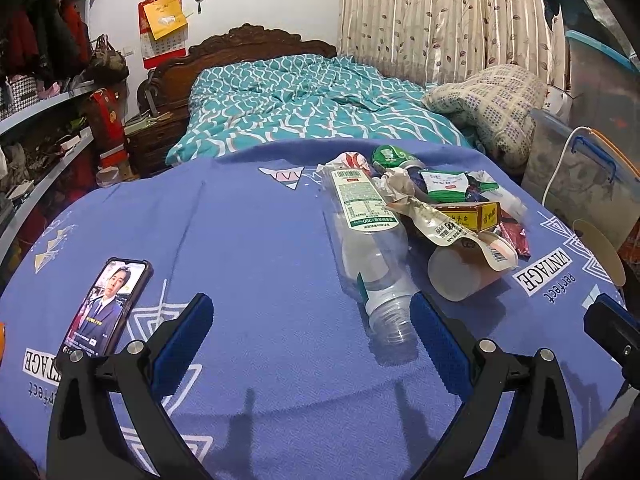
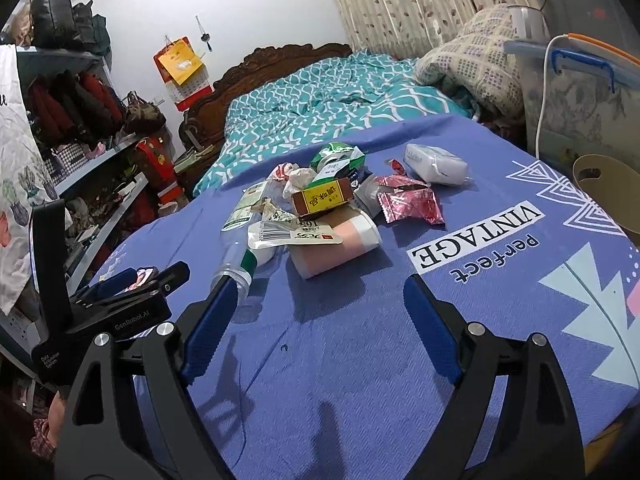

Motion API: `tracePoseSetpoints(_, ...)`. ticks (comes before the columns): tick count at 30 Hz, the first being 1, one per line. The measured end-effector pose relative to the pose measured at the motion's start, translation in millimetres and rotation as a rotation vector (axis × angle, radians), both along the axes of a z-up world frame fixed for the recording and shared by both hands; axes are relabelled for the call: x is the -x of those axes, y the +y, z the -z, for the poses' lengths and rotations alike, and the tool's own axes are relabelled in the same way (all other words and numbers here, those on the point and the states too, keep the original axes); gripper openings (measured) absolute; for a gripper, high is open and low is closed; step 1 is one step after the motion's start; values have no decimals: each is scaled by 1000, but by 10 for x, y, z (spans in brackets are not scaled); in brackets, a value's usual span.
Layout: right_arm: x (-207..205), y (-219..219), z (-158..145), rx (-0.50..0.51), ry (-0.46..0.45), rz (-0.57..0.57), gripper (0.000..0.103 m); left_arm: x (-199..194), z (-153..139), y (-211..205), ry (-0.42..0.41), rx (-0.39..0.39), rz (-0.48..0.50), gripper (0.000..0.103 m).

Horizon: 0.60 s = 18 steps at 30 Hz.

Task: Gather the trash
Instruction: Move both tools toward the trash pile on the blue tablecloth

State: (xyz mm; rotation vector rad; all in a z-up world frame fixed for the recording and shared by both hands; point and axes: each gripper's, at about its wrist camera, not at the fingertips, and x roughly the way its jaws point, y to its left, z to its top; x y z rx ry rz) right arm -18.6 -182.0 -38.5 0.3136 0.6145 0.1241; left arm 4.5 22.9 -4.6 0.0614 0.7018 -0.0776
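Nothing collected yet: both the left gripper (image 1: 310,320) and right gripper (image 2: 320,304) spread, empty; trash pile (image 2: 320,208) intact beside clear bottle (image 1: 370,248).

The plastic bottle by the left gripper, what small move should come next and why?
Probably ease the left gripper forward and slightly right so its open fingers straddle the plastic bottle neck, then close. The uncapped neck lies just inside the right-hand finger, nearest of the trash pile, and nothing is gripped yet.

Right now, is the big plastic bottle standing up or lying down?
Lying down. The plastic bottle rests on its side on the purple cloth, its capless, open neck pointing toward the camera.
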Motion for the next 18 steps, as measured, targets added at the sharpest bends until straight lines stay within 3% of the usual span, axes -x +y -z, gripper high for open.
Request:
tracePoseSetpoints(15, -32, 37, 65, -7, 23, -27, 84, -11, 96, -10, 38, 16, 15, 94)
tracePoseSetpoints(18, -59, 49, 85, -12, 30, -44, 77, -29, 109, 12, 49, 30, 19, 94)
